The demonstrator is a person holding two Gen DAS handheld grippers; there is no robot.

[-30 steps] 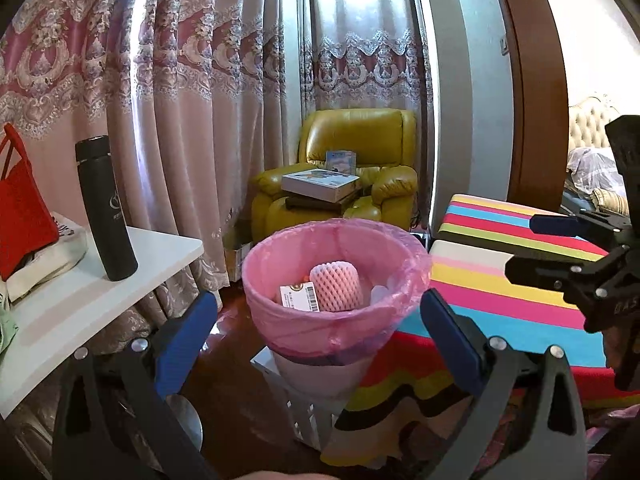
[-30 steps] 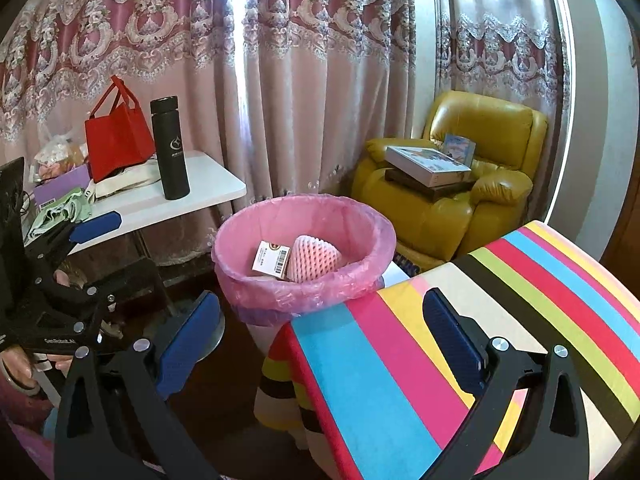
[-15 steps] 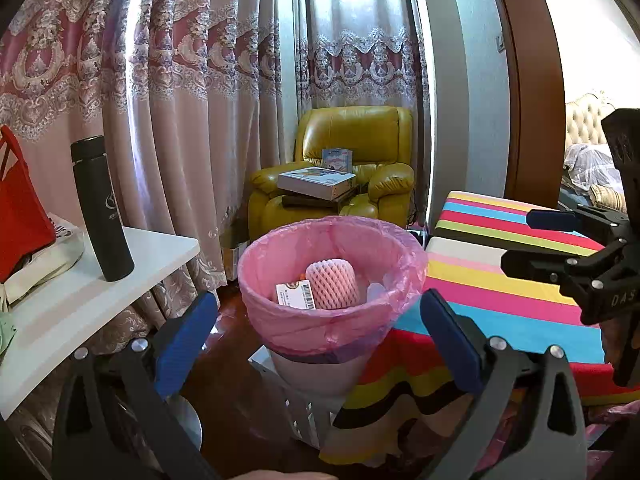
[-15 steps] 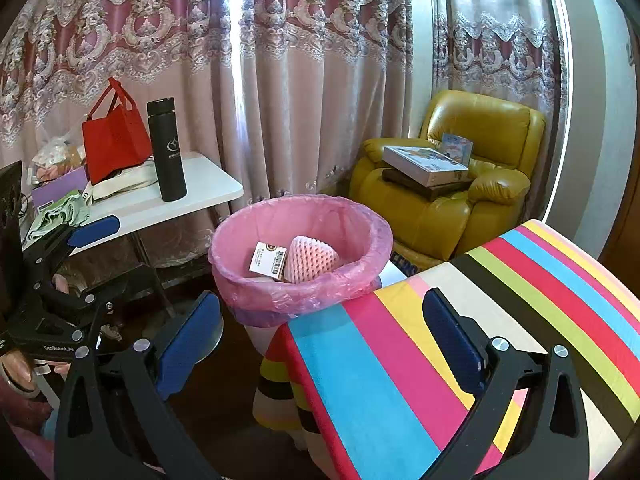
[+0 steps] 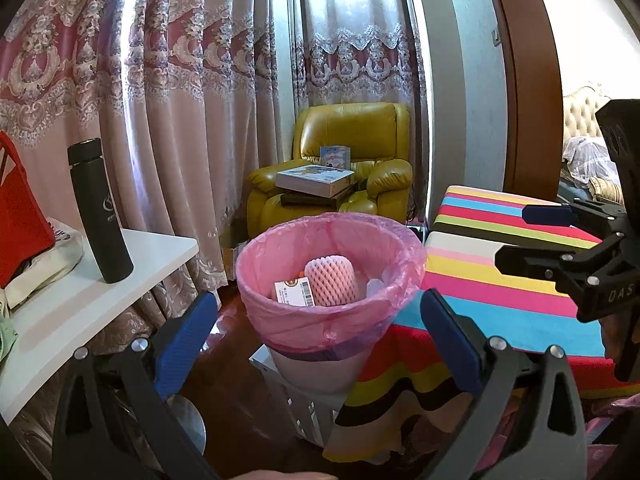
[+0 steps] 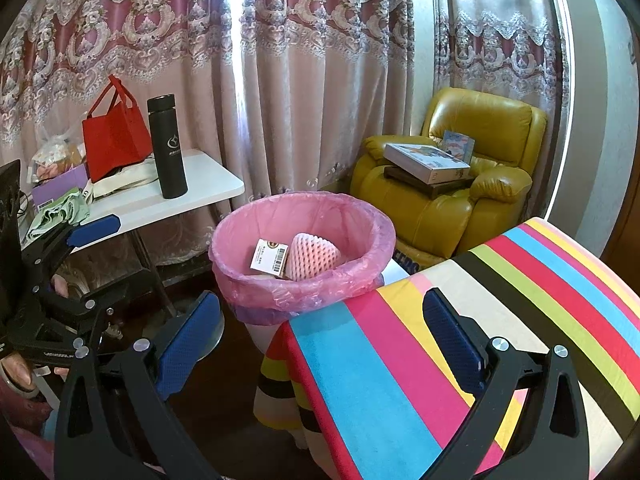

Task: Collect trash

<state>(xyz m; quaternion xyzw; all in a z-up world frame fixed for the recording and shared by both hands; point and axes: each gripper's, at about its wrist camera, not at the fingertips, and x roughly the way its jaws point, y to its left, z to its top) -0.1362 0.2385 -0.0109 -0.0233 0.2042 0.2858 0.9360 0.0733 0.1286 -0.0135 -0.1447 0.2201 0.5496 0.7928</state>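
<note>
A trash bin lined with a pink bag (image 5: 332,320) (image 6: 304,288) stands on the floor beside the striped table. Inside lie a pink foam fruit net (image 5: 331,281) (image 6: 312,257) and a small white box with a barcode (image 5: 293,292) (image 6: 269,259). My left gripper (image 5: 316,344) is open and empty, just in front of the bin. My right gripper (image 6: 320,344) is open and empty, over the near corner of the striped table; it also shows at the right of the left wrist view (image 5: 560,240). The left gripper shows at the left of the right wrist view (image 6: 60,280).
A table with a striped cloth (image 6: 500,320) (image 5: 500,272) is right of the bin. A white side table (image 6: 180,196) holds a black flask (image 6: 167,147), a red bag (image 6: 114,136) and clutter. A yellow armchair (image 6: 460,184) with boxes stands by the curtains.
Both grippers have drifted slightly back and up from the bin; they stay open and empty. The bin's contents have not moved.
</note>
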